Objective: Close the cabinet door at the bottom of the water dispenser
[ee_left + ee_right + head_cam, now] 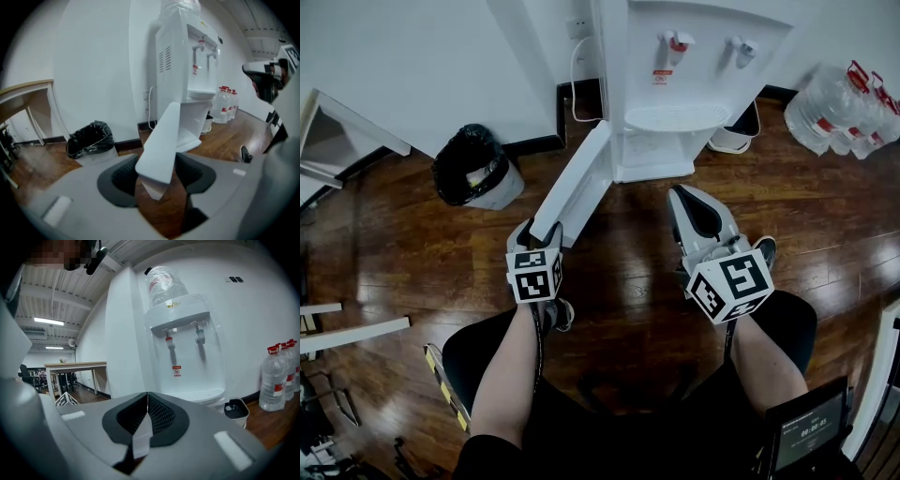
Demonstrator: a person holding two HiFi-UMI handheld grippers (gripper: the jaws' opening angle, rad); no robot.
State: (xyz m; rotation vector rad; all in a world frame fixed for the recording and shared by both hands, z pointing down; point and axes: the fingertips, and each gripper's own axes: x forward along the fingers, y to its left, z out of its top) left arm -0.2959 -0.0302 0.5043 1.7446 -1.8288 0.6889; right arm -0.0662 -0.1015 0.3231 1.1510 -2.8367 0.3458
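Noted cabinet door (577, 183), a smooth white flat slab with squared edges, swung open from the left front corner of the glossy white water dispenser (675, 75) above dark polished wood floor (628, 272), long axis running from the far hinge toward near left, free edge pointing near. Found left gripper (542, 230) with grey jaws spread wide around that free edge, dark pads (117, 183) seemingly against both faces. Found right gripper (682, 199) right of the door, apart from it, jaws pressed together on nothing.
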